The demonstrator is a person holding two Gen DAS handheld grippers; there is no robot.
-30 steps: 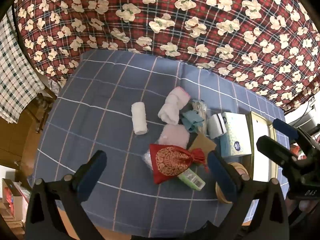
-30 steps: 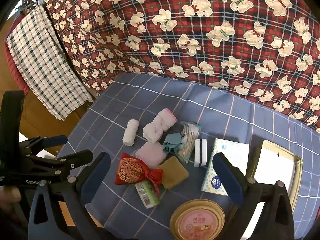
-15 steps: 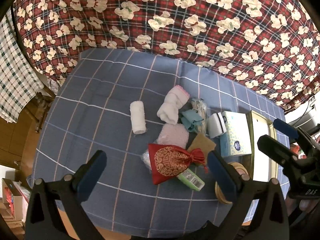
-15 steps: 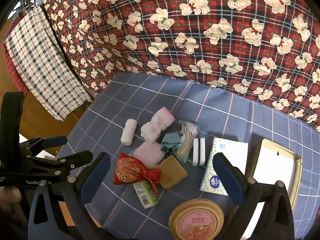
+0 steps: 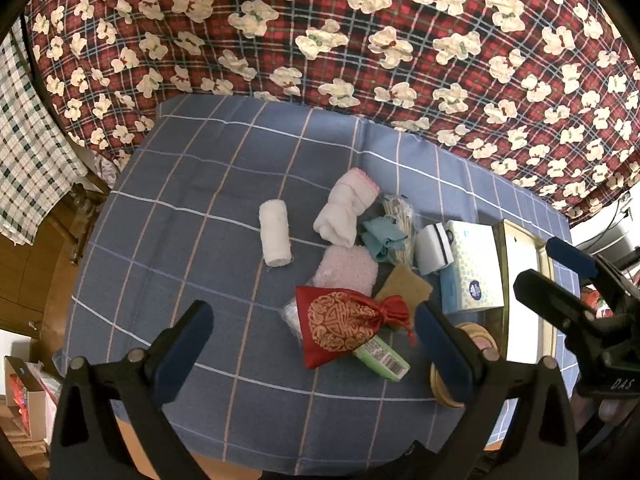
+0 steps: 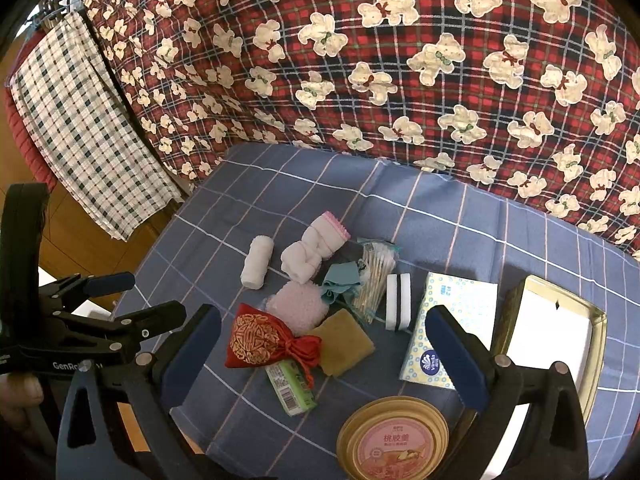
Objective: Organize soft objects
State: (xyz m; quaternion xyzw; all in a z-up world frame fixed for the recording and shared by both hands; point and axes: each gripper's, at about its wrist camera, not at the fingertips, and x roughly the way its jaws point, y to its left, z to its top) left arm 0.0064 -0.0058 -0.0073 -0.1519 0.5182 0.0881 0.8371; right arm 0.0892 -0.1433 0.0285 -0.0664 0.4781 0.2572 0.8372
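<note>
A pile of soft things lies mid-table on a blue checked cloth (image 5: 192, 184): a white rolled towel (image 5: 274, 233), a white and pink rolled cloth (image 5: 346, 209), a pale pink fluffy pad (image 5: 347, 270), a teal cloth (image 5: 380, 236), a tan sponge (image 5: 404, 289) and a red embroidered pouch (image 5: 340, 326). My left gripper (image 5: 314, 350) hangs open above the table's near edge, just in front of the pouch, holding nothing. My right gripper (image 6: 322, 354) is open too, high over the pouch (image 6: 260, 342) and tan sponge (image 6: 344, 342). Each gripper shows at the other view's edge.
A tissue pack (image 6: 452, 328), a black and white sponge block (image 6: 398, 300), a bag of cotton swabs (image 6: 374, 276), a green packet (image 6: 292, 388), a round tin (image 6: 394, 440) and a gold-rimmed tray (image 6: 600, 332) lie right. Red teddy-print fabric (image 6: 400, 60) hangs behind.
Both views have drifted slightly, so the objects sit a little higher in frame. Both grippers stay open and nothing on the table has moved.
</note>
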